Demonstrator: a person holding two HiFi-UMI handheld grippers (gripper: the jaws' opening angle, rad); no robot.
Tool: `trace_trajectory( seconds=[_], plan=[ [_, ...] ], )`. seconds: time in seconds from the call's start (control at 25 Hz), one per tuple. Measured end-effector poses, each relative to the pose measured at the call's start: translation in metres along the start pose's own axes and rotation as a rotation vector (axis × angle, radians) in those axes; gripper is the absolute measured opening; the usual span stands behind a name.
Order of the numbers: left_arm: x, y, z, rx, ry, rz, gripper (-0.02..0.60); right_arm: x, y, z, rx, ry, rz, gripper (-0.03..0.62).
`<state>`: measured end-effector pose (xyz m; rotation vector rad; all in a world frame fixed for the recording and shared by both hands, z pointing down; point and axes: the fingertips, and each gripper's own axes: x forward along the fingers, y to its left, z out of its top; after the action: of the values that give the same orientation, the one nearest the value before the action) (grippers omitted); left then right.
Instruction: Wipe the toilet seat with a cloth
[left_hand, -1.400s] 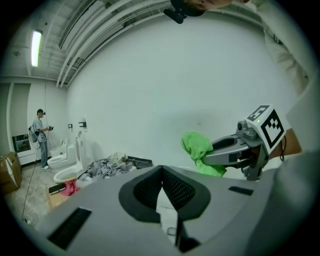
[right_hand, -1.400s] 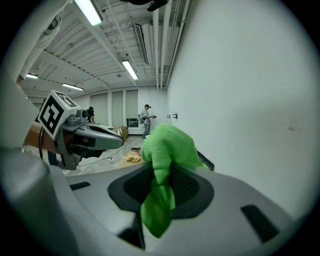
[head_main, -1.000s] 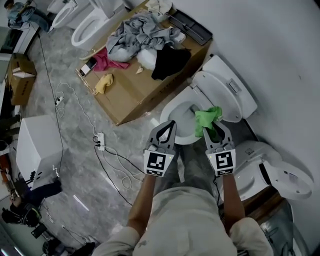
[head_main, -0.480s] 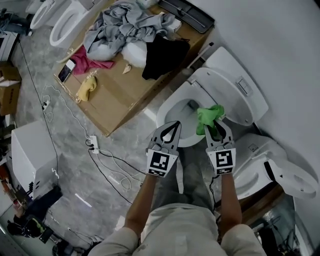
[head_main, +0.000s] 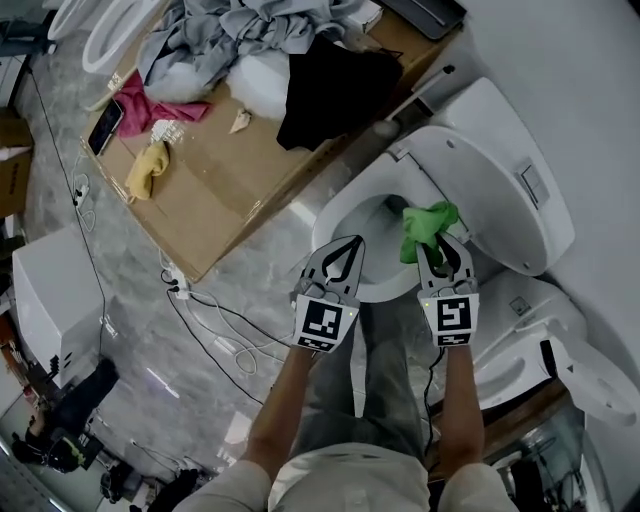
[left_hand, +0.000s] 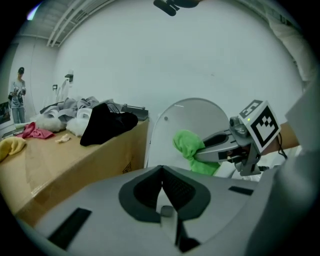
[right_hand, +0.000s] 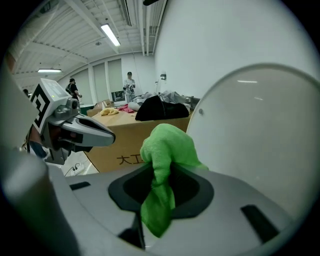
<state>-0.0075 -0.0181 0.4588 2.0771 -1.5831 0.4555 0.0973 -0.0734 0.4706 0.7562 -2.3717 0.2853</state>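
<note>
**Green cloth gripped at the toilet rim**

The right gripper (head_main: 441, 243) is clamped on a green cloth (head_main: 424, 222). The cloth bunches past the jaw tips over the right edge of the toilet seat (head_main: 338, 214), just right of centre in the head view. Whether it touches the seat I cannot tell. The left gripper (head_main: 349, 242) hangs beside it over the lower-left rim, jaws pressed together on nothing. The lid (head_main: 500, 170) stands raised. A cardboard box (head_main: 230, 180) strewn with clothes (head_main: 230, 25) sits upper left.
</note>
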Motion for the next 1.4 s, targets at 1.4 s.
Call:
trace_trajectory(
  seconds=[1.4],
  plan=[
    [0.087, 0.048, -0.129, -0.062, 0.125, 0.013, 0.012, 0.194, -0.001, -0.133, -0.127, 0.308, 0.102, 0.101]
  ],
)
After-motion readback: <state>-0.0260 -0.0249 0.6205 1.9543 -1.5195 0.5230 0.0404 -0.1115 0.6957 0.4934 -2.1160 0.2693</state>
